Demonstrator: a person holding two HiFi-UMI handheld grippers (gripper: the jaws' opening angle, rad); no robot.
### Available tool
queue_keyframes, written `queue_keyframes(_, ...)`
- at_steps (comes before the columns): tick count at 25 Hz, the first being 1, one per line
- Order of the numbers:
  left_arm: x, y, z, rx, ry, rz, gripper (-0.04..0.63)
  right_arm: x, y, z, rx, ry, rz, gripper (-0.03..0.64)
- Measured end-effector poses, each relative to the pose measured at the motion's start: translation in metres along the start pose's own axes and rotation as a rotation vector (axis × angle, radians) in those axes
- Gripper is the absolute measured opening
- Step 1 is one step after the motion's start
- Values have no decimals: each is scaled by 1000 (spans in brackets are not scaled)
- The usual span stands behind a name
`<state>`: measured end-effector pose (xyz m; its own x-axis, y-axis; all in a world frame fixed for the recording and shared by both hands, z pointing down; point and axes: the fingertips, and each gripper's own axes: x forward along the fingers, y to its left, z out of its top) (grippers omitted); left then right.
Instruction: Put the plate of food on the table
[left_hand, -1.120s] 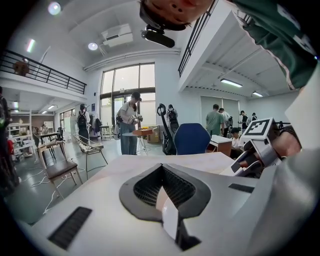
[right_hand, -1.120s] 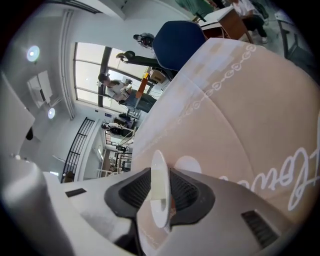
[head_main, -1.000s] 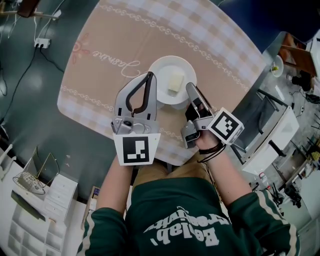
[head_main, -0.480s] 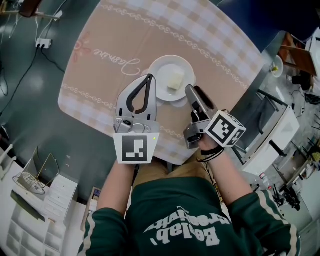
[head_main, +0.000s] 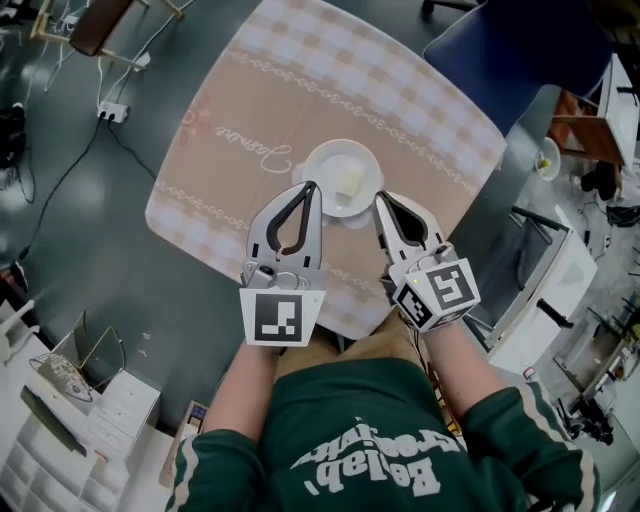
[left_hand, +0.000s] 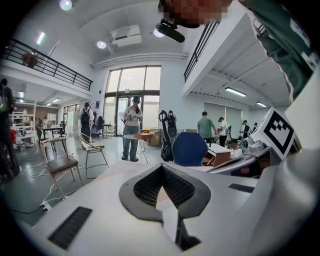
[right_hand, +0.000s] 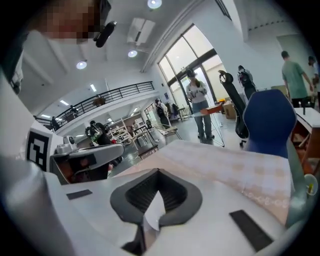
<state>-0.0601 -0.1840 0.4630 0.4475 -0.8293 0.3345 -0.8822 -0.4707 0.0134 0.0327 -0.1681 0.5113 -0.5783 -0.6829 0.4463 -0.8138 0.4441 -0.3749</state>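
**Item: plate (head_main: 318, 165) of food, on counter.**

- Location: the plate sat flat on the counter (head_main: 300, 90), on the checked cloth (head_main: 420, 110), toward the person's side of centre. It carried one pale block of food (head_main: 349, 181).
- Left tool (head_main: 312, 187): jaws closed tip to tip, nothing between them. It was held over the near part of the counter, tips just short of the plate's rim and not touching it.
- Right tool (head_main: 380, 197): jaws had just been closing and now met, with nothing between them. It was held beside the left tool, also clear of the plate.
- Step in hand: placing appeared complete, since the plate stood free of both tools. This looked like the release and retreat.
- Next move: probably only drawing both tools back from the rim without nudging the plate or snagging the cloth.
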Motion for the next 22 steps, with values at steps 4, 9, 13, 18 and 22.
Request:
queue_keyframes(4, -16, -8, 22, -27, -24, 11, 9, -17, 25, 28, -162, -38, 55, 15)
queue_keyframes(9, -34, -19, 57, -28, -70, 15, 9, -40, 50, 66, -287, -93, 101, 15)
queue_keyframes(13, -40, -29, 86, 24, -85, 23, 9, -56, 62, 94, -346, -124, 130, 15)
queue_keyframes(18, -58, -43, 126, 27, -126, 33, 9, -80, 79, 129, -394, -185, 179, 15)
queue_keyframes(22, -72, -49, 153, 40, -137, 50, 9, -97, 88, 157, -421, -233, 208, 15)
